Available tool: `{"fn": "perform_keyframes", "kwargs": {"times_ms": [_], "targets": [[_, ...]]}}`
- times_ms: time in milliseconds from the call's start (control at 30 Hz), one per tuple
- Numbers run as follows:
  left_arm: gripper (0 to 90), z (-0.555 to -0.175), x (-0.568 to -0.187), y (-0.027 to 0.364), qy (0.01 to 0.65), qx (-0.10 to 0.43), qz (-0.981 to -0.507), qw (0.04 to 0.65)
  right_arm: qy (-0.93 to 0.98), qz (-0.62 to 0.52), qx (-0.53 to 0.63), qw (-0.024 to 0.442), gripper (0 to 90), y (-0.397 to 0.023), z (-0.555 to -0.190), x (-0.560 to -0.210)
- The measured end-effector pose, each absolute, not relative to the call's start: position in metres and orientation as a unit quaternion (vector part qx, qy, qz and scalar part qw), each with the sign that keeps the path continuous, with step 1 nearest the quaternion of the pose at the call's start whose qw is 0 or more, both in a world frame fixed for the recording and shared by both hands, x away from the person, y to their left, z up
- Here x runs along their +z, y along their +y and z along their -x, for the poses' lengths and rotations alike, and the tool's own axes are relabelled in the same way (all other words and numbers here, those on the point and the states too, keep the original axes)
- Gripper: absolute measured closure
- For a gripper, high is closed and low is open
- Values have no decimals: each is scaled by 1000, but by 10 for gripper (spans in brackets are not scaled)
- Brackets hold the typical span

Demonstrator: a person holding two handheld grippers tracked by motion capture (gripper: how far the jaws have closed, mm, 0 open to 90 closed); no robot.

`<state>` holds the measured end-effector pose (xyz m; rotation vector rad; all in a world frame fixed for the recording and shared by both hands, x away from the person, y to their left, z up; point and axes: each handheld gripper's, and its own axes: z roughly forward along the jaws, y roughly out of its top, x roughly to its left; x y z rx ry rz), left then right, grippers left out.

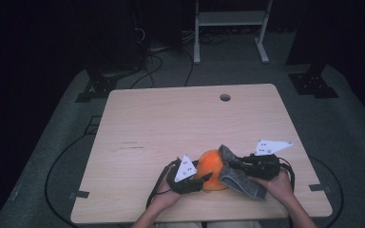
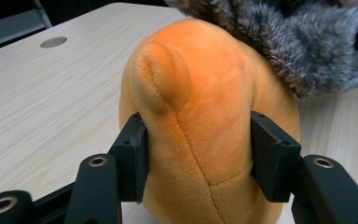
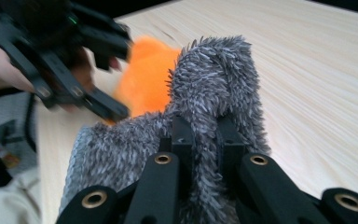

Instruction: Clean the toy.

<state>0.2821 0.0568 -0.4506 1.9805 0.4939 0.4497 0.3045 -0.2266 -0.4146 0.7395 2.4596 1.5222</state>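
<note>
Near the table's front edge, the left gripper [image 1: 200, 181] has its jaws pressed into both flanks of an orange plush toy [image 2: 200, 121], the black pads denting the soft body between them. In the left gripper view the toy stands up out of the jaws and runs straight ahead, its long axis pointing away from the pads, a rounded nub near its top and a seam down its middle. Just beyond it, and touching its far upper side, lies a grey shaggy cloth [image 2: 303, 42].

The right gripper [image 3: 204, 140] holds that cloth: its jaws stand narrow, pinched on a raised fold that bunches up between them, with the rest of the cloth trailing toward the person. From these jaws the orange toy sits ahead and to the left, against the cloth, with the left gripper around it.

In the high view both hands meet at the toy on the wooden table [image 1: 171, 118], left of it and right of it. The cloth hangs against the toy's right side. No container is on the table; a round cable hole [image 1: 225, 97] sits near the far edge.
</note>
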Motion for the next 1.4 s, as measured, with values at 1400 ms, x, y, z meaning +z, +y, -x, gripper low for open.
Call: {"fn": "perform_keyframes", "kwargs": {"times_ms": [1400], "targets": [[213,-284,-438,68,201,196,-795,538,841,-241,475,96,812,-218,-299,-421]]}}
